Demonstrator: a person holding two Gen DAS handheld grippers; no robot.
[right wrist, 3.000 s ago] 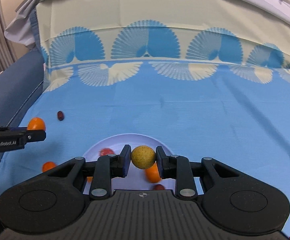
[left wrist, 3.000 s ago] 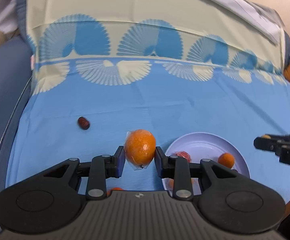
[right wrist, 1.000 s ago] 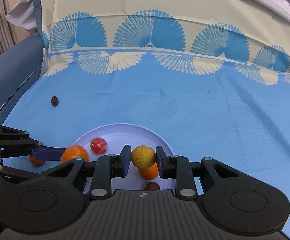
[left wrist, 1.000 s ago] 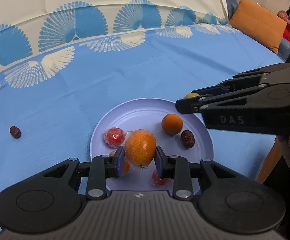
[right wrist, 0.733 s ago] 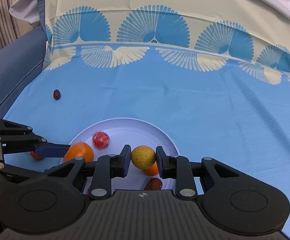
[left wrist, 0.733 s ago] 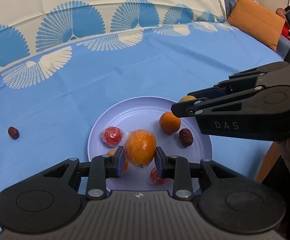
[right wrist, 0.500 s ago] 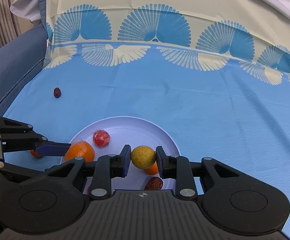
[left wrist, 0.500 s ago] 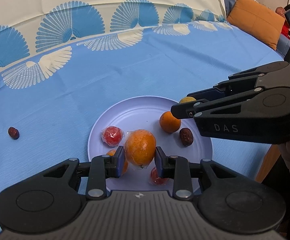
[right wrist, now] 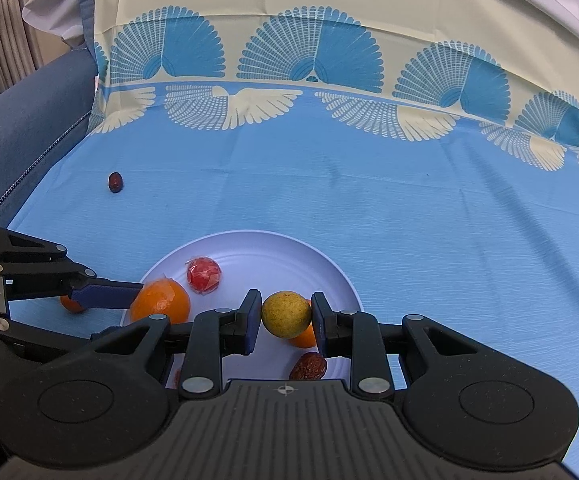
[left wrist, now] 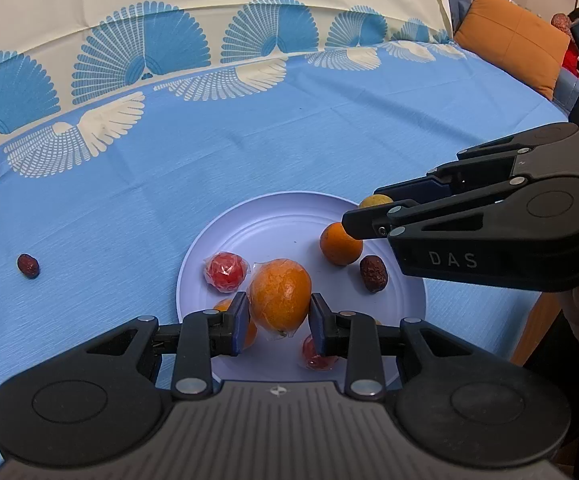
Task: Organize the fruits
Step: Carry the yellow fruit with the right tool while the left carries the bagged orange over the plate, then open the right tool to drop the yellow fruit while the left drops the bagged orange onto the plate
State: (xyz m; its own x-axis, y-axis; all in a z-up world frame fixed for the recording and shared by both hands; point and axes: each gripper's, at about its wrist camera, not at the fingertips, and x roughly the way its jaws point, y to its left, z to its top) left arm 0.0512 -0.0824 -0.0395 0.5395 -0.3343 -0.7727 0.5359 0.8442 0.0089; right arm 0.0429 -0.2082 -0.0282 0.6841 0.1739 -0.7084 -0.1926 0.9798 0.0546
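Two hand-held grippers hover over a pale lilac plate (left wrist: 193, 256) that sits on a blue cloth with a fan pattern.

Nearest, over the plate's near edge, the left gripper (left wrist: 276, 318) has its fingers closed around a large orange (left wrist: 279, 294) wrapped in clear film, held above the plate's surface. Partly hidden beneath the fingers lie a smaller orange fruit (left wrist: 249, 328) and a red wrapped fruit (left wrist: 313, 356).

Slightly farther in, toward the plate's left side, rests another red wrapped fruit (left wrist: 225, 272). Toward the right side sit a small orange (left wrist: 339, 244) and a dark wrinkled date (left wrist: 373, 274).

Above the plate's right rim, the right gripper (right wrist: 286, 314) has its fingers pressed on a yellow-green round fruit (right wrist: 286, 314), also held off the surface.

Just outside the plate's left edge, on the cloth, a small orange fruit (right wrist: 71, 304) shows behind the left gripper. Well beyond the plate to the left lies a second date (left wrist: 28, 266). Farthest away, past the plate's right side, is an orange cushion (left wrist: 509, 56).

Risks, as a judgement: both fruits are round and are gripped only at their sides, so releasing them from a height could let them roll across the plate, knock fruit already there, or run off the rim onto the cloth. The film on the large orange may slip between the fingers. The two grippers are close together and could collide if both lower at once.
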